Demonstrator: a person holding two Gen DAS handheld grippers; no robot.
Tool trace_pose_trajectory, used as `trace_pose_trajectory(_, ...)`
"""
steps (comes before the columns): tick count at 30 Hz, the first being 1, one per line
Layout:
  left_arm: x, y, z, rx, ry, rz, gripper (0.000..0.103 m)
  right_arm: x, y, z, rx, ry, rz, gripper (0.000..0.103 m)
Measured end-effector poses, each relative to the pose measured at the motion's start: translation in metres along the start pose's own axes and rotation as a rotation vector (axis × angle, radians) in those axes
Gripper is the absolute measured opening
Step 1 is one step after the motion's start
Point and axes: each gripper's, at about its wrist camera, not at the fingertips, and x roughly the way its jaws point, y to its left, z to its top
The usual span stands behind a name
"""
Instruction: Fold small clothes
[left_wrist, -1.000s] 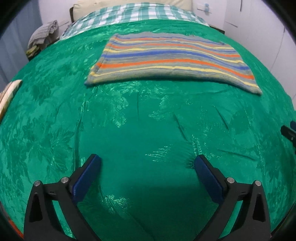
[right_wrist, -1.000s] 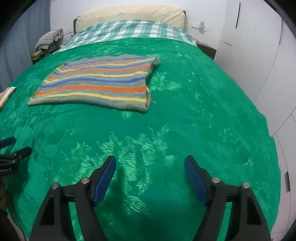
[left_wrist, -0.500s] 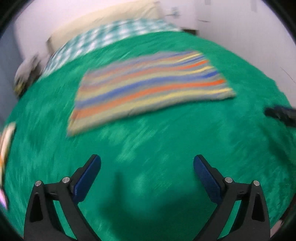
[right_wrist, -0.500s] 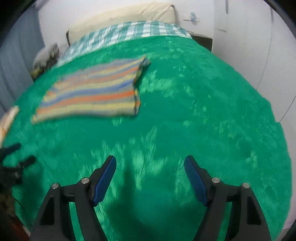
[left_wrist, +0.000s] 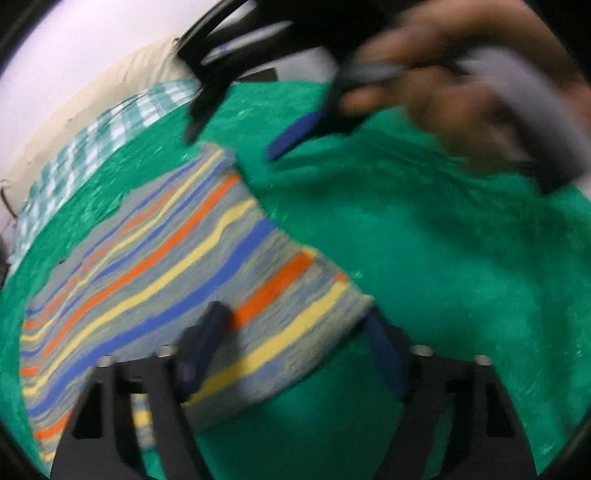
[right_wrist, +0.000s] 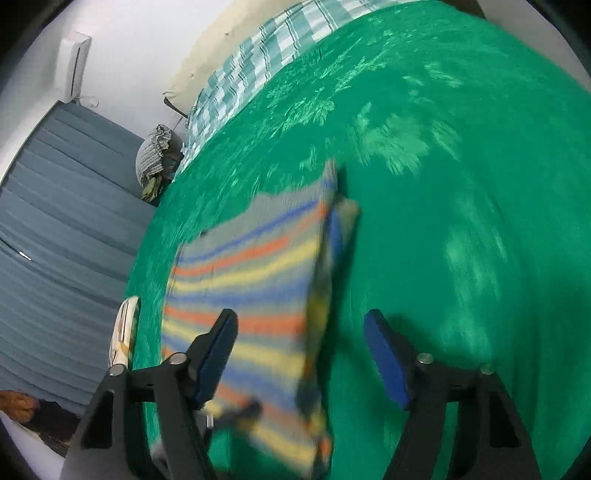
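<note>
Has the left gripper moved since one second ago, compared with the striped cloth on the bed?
Yes. The left gripper has come forward onto the striped cloth, whose near corner now lies between its closing jaws; a second ago only green bedspread lay there.

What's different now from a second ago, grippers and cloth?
Both grippers swung in from the bare green bedspread to the striped cloth. The left gripper now straddles its near corner, jaws closing on it, grip not yet clear. The right gripper hangs over the cloth's right edge, jaws closing slightly, nothing held. The cloth lies in the same spot, folded as before.
</note>
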Motion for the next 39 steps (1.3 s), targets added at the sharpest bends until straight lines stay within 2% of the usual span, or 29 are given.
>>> trace_pose_trajectory(1, 0.001, 0.001, 0.002, 0.003, -0.003, -0.006, 0.025, 0.01, -0.002, 0.01, 0.007, 0.014, 0.004, 0.071)
trace_pose_trajectory(2, 0.003, 0.003, 0.002, -0.004, -0.004, 0.003, 0.012, 0.027, -0.008, 0.022, 0.037, 0.042, 0.001, 0.069)
trace_pose_trajectory(4, 0.001, 0.014, 0.003, -0.076, -0.02, -0.033, 0.009, 0.046, -0.018, 0.035, 0.098, 0.034, 0.02, 0.045)
trace_pose_trajectory(5, -0.004, 0.023, 0.002, -0.123, -0.038, -0.055, 0.008, 0.052, -0.022, 0.041, 0.126, 0.023, 0.025, 0.015)
trace_pose_trajectory(6, -0.011, 0.03, 0.0, -0.157, -0.055, -0.065, 0.008, 0.054, -0.022, 0.043, 0.143, 0.01, 0.024, 0.008)
trace_pose_trajectory(10, -0.057, 0.066, -0.016, -0.318, -0.148, -0.076, 0.007, 0.044, 0.017, 0.052, 0.062, -0.057, 0.021, 0.008)
trace_pose_trajectory(14, -0.106, 0.131, -0.055, -0.563, -0.2, -0.077, 0.007, 0.052, 0.098, 0.06, -0.085, -0.039, 0.041, 0.008)
trace_pose_trajectory(18, -0.131, 0.192, -0.111, -0.76, -0.173, -0.043, 0.006, 0.102, 0.181, 0.057, -0.213, 0.028, 0.055, 0.008)
trace_pose_trajectory(23, -0.14, 0.235, -0.168, -0.885, -0.117, 0.029, 0.006, 0.189, 0.251, 0.037, -0.298, 0.117, 0.059, 0.008)
trace_pose_trajectory(24, -0.136, 0.239, -0.176, -0.898, -0.096, 0.027, 0.007, 0.2, 0.259, 0.032, -0.315, 0.127, 0.052, 0.008)
trace_pose_trajectory(25, -0.13, 0.245, -0.185, -0.92, -0.055, 0.023, 0.012, 0.212, 0.265, 0.026, -0.333, 0.142, 0.044, 0.008)
trace_pose_trajectory(26, -0.128, 0.25, -0.197, -0.952, -0.009, 0.034, 0.021, 0.227, 0.27, 0.021, -0.34, 0.154, 0.042, 0.014)
trace_pose_trajectory(28, -0.136, 0.256, -0.215, -1.002, -0.008, 0.027, 0.026, 0.246, 0.272, 0.012, -0.3, 0.163, 0.077, 0.026)
trace_pose_trajectory(29, -0.145, 0.257, -0.222, -1.019, -0.012, 0.031, 0.046, 0.25, 0.269, 0.008, -0.266, 0.144, 0.114, 0.033)
trace_pose_trajectory(31, -0.165, 0.258, -0.229, -1.026, -0.038, 0.077, 0.061, 0.241, 0.266, 0.002, -0.239, 0.101, 0.176, 0.034)
trace_pose_trajectory(33, -0.177, 0.26, -0.23, -1.014, -0.066, 0.08, 0.062, 0.227, 0.264, -0.001, -0.256, 0.062, 0.176, 0.034)
trace_pose_trajectory(35, -0.18, 0.264, -0.219, -0.98, -0.079, 0.063, 0.066, 0.195, 0.26, -0.008, -0.332, 0.008, 0.104, 0.034)
trace_pose_trajectory(38, -0.162, 0.278, -0.186, -0.902, -0.081, 0.049, 0.07, 0.159, 0.26, -0.032, -0.497, -0.006, -0.022, 0.034)
trace_pose_trajectory(39, -0.153, 0.278, -0.172, -0.867, -0.072, 0.045, 0.07, 0.151, 0.259, -0.039, -0.533, -0.001, -0.038, 0.034)
